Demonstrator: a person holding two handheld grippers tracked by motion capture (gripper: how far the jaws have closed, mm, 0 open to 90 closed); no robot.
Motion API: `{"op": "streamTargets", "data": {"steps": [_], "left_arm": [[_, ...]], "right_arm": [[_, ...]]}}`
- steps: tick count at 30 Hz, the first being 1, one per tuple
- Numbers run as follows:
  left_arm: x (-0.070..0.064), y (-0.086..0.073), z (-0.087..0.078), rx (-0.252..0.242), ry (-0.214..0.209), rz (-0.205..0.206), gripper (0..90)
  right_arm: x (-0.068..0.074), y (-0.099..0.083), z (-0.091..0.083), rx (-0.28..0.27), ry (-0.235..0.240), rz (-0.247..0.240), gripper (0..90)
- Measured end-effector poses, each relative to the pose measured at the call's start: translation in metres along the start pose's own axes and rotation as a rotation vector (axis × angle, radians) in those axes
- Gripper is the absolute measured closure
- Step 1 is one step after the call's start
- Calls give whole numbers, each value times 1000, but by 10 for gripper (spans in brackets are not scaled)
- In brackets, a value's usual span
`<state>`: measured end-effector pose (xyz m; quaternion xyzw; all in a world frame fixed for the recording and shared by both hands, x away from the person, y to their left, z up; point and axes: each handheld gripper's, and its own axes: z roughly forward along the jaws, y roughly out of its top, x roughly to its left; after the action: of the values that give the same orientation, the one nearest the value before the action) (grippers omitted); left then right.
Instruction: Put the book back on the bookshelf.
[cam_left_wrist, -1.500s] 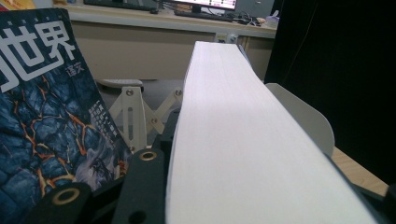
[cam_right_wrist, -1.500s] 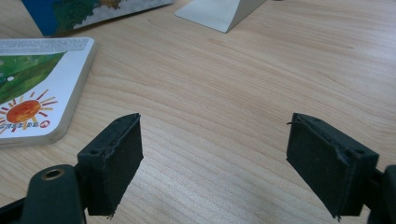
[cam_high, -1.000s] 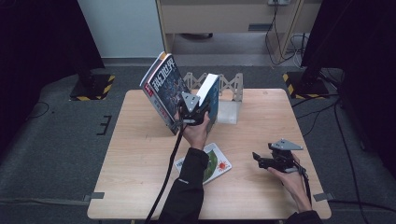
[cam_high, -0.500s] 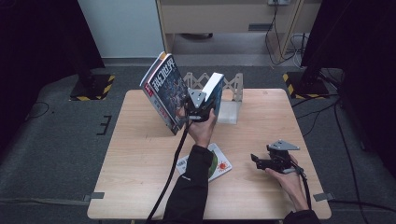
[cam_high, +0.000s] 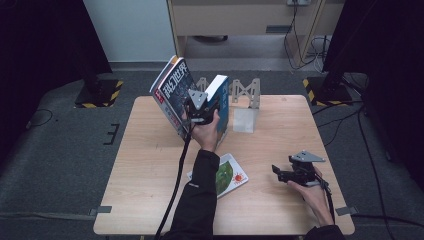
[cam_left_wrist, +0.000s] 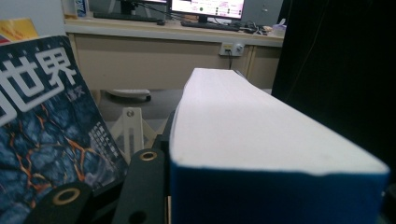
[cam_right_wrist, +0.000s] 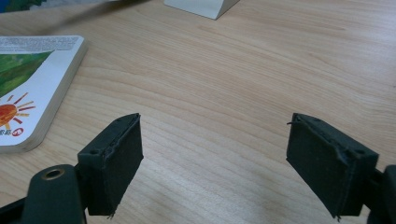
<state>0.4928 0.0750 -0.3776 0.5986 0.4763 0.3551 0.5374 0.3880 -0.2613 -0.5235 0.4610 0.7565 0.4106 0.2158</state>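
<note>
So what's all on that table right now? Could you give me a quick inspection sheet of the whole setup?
Surface: wooden table, bare in most places.
Job's things: blue book held upright in the left gripper; dark magazine leaning tilted beside it; metal bookstand at the back.
Clutter: picture book with a sun, lying flat near the front.
Grippers: left shut on the blue book; right gripper open, low over bare wood.
Cables: one black cable trails from the left gripper; more on the floor behind.
Surroundings: grey floor, dark curtains, desk behind.

Thick book (cam_high: 221, 100) showing blue cover, white page edges; magazine (cam_high: 172, 92) showing dark blue, orange-veined cover; counter (cam_high: 145, 175) showing pale woodgrain.
</note>
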Motion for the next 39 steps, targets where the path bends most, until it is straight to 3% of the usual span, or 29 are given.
{"op": "streamTargets", "data": {"steps": [3,7,16,21,24,27,30,35,39], "left_arm": [[3,4,8,-3,16,14,606],[9,7,22,-13,19,-35,606],[7,9,50,17,17,-27,606],[8,7,57,1,9,-34,606],[9,6,58,-3,3,-29,606],[6,4,55,1,-2,11,605],[6,2,51,-2,-7,5,603],[3,-1,43,13,-31,41,602],[5,-5,35,47,-75,26,601]], "right_arm": [[-3,0,1,1,-3,9,190],[-7,0,1,-2,-4,11,190],[-11,1,0,-15,-2,22,192],[-13,1,0,-13,-9,25,193],[-13,0,0,-10,-16,16,194],[-12,0,-1,-10,-13,13,194],[-11,0,-1,-8,-11,11,194],[-11,2,-3,-19,-11,13,196],[-10,2,-3,-14,-10,6,196]]}}
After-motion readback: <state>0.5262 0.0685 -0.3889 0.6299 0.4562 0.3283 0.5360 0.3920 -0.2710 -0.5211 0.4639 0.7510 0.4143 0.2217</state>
